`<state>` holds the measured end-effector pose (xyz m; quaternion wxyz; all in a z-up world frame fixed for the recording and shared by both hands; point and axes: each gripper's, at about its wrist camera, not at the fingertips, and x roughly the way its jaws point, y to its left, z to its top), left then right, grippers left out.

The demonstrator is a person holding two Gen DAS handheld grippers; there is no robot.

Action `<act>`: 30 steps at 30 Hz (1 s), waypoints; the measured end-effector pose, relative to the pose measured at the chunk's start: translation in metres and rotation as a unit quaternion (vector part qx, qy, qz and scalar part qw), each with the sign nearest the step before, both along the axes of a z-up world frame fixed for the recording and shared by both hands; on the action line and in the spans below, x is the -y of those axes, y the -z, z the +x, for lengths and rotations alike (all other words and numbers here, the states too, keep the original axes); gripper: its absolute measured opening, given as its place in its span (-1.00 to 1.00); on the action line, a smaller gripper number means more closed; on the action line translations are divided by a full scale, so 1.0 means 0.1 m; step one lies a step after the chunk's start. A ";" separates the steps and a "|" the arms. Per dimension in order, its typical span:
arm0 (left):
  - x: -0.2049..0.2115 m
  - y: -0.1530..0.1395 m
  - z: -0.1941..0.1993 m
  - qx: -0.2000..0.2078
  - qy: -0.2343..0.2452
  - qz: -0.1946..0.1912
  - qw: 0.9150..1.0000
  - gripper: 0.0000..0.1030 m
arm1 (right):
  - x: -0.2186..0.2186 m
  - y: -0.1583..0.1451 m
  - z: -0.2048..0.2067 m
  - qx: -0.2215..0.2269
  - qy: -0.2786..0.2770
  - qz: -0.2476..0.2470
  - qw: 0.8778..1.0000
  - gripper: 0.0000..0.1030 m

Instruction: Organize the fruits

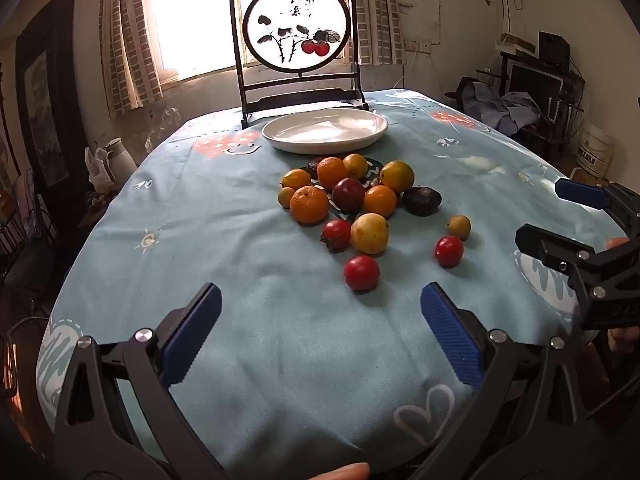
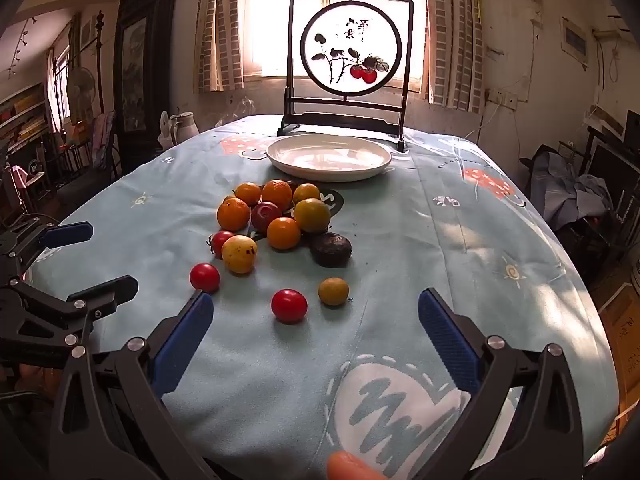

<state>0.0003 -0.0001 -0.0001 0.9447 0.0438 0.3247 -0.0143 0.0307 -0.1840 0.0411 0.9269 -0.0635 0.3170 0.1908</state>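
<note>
A pile of fruit [image 1: 348, 196] lies mid-table on the blue cloth: oranges, a dark red plum, a yellow fruit [image 1: 369, 233], a dark avocado [image 1: 422, 201] and red tomatoes [image 1: 361, 273]. It also shows in the right wrist view [image 2: 280, 220]. An empty white plate [image 1: 325, 130] [image 2: 328, 157] stands behind the fruit. My left gripper [image 1: 320, 332] is open and empty, near the closest tomato. My right gripper [image 2: 314, 340] is open and empty, just short of a tomato [image 2: 289, 305] and a small yellow-green fruit [image 2: 333, 291].
A framed round painted screen [image 1: 296, 40] [image 2: 350, 56] stands behind the plate at the table's far edge. The right gripper shows at the right of the left wrist view [image 1: 560, 220]. The left gripper shows at the left of the right wrist view [image 2: 86, 260]. Furniture surrounds the table.
</note>
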 end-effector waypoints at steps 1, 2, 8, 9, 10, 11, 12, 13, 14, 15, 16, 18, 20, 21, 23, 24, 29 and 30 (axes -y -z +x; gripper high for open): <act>0.00 0.00 0.00 -0.001 0.000 0.000 1.000 0.96 | 0.00 0.00 0.00 0.001 0.000 0.001 1.000 0.97; 0.00 0.00 0.00 -0.002 0.001 -0.001 1.000 0.96 | 0.00 0.00 0.00 0.000 0.000 0.000 1.000 0.97; -0.06 0.00 0.01 0.000 -0.002 -0.002 1.000 0.96 | -0.02 -0.02 0.00 -0.001 -0.001 0.000 1.000 0.97; -0.04 -0.01 0.03 -0.003 -0.002 -0.002 1.000 0.96 | -0.02 -0.02 0.01 -0.002 -0.002 0.001 1.000 0.97; -0.05 -0.01 0.03 -0.003 -0.001 -0.002 1.000 0.96 | -0.02 -0.02 0.01 -0.003 -0.002 0.001 1.000 0.97; -0.04 0.01 0.01 0.000 -0.003 -0.002 1.000 0.96 | -0.02 0.04 0.01 -0.003 -0.003 0.003 1.000 0.97; -0.04 0.01 0.01 0.001 -0.003 -0.001 1.000 0.96 | -0.03 0.05 0.01 -0.003 -0.002 0.002 1.000 0.97; -0.05 0.01 0.01 0.001 -0.003 -0.001 1.000 0.96 | -0.03 0.05 0.01 -0.002 -0.002 0.002 1.000 0.97; -0.05 0.01 0.01 0.000 -0.002 -0.001 1.000 0.96 | -0.04 0.06 0.01 -0.003 -0.002 0.002 1.000 0.97; -0.06 0.02 0.02 -0.001 -0.002 -0.001 1.000 0.96 | -0.02 0.05 -0.01 -0.005 -0.002 0.003 1.000 0.97; -0.04 0.01 0.01 -0.003 -0.004 -0.003 1.000 0.96 | -0.02 0.06 -0.01 -0.006 -0.002 0.003 1.000 0.97; -0.04 0.05 0.03 -0.005 -0.004 -0.002 1.000 0.96 | 0.00 0.04 0.00 -0.007 -0.002 0.004 1.000 0.97; -0.05 0.06 0.03 -0.007 -0.005 -0.002 1.000 0.96 | 0.00 0.05 0.00 -0.006 -0.003 0.004 1.000 0.97; -0.05 0.07 0.04 -0.007 -0.006 -0.003 1.000 0.96 | -0.01 0.05 0.00 -0.006 -0.002 0.004 1.000 0.97; -0.05 0.07 0.04 -0.008 -0.006 -0.003 1.000 0.96 | 0.00 0.05 0.00 -0.007 -0.003 0.005 1.000 0.97; -0.05 0.07 0.04 -0.008 -0.007 -0.004 1.000 0.96 | 0.00 0.05 0.01 -0.007 -0.003 0.005 1.000 0.97; -0.06 0.06 0.04 -0.008 -0.006 -0.004 1.000 0.96 | 0.00 0.06 0.01 -0.007 -0.003 0.005 1.000 0.97; -0.06 0.06 0.04 -0.009 -0.006 -0.004 1.000 0.96 | 0.00 0.06 0.01 -0.008 -0.004 0.005 1.000 0.97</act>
